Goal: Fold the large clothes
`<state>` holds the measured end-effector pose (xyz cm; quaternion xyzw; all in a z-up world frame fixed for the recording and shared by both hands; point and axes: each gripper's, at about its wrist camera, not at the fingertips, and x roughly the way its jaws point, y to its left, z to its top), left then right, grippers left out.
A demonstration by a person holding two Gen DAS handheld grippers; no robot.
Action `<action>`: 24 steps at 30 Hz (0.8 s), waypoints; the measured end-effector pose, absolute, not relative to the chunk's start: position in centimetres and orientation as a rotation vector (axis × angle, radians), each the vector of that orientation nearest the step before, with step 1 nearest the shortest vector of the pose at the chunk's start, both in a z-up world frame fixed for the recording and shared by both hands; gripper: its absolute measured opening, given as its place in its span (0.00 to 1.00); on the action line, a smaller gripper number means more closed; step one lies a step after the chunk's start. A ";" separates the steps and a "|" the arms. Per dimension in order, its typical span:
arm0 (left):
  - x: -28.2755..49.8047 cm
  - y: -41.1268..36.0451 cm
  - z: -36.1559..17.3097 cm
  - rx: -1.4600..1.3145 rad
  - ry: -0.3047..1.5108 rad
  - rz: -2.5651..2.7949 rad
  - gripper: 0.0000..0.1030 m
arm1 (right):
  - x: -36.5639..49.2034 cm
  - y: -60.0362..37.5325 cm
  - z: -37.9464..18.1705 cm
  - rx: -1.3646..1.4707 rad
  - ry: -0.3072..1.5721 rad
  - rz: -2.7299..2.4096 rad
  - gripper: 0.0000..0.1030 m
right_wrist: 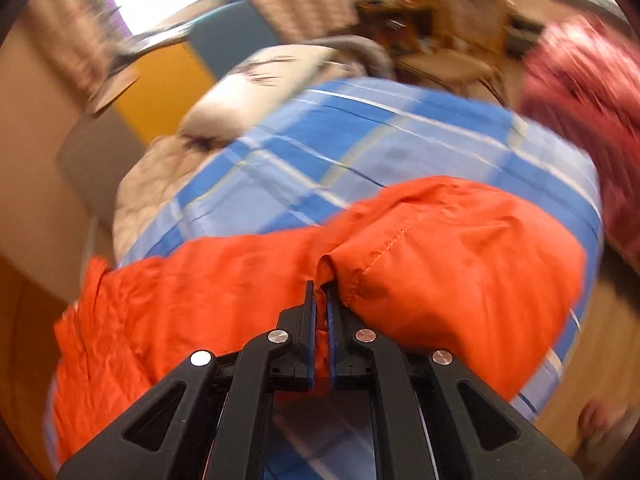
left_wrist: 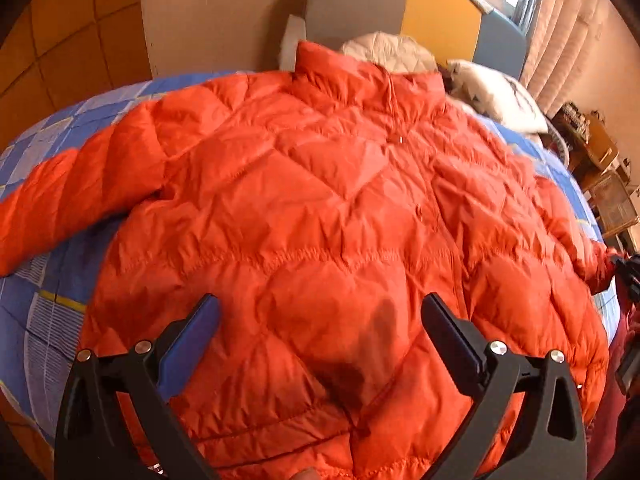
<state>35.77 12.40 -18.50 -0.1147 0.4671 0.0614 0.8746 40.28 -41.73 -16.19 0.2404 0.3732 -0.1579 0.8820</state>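
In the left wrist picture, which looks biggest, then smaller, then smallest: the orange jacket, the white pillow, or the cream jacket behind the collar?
1. Orange jacket, biggest.
2. White pillow and cream jacket: look alike, both far away, half hidden. Can't rank them.

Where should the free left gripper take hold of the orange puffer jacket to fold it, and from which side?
Best guess: the cuff end of the sleeve spread out flat on the blue checked bedspread. It is thin and lies clear of the jacket body, so the open left gripper could come from above. The right gripper already pinches the other sleeve.

Orange jacket (left_wrist: 320,208) flat on blue bedsheet (left_wrist: 36,312); left gripper (left_wrist: 320,312) jaws wide apart above.
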 end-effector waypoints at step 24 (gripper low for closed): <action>31.5 15.6 -18.4 -0.397 0.870 0.086 0.88 | 41.9 -15.4 -16.5 -0.008 0.897 0.320 0.35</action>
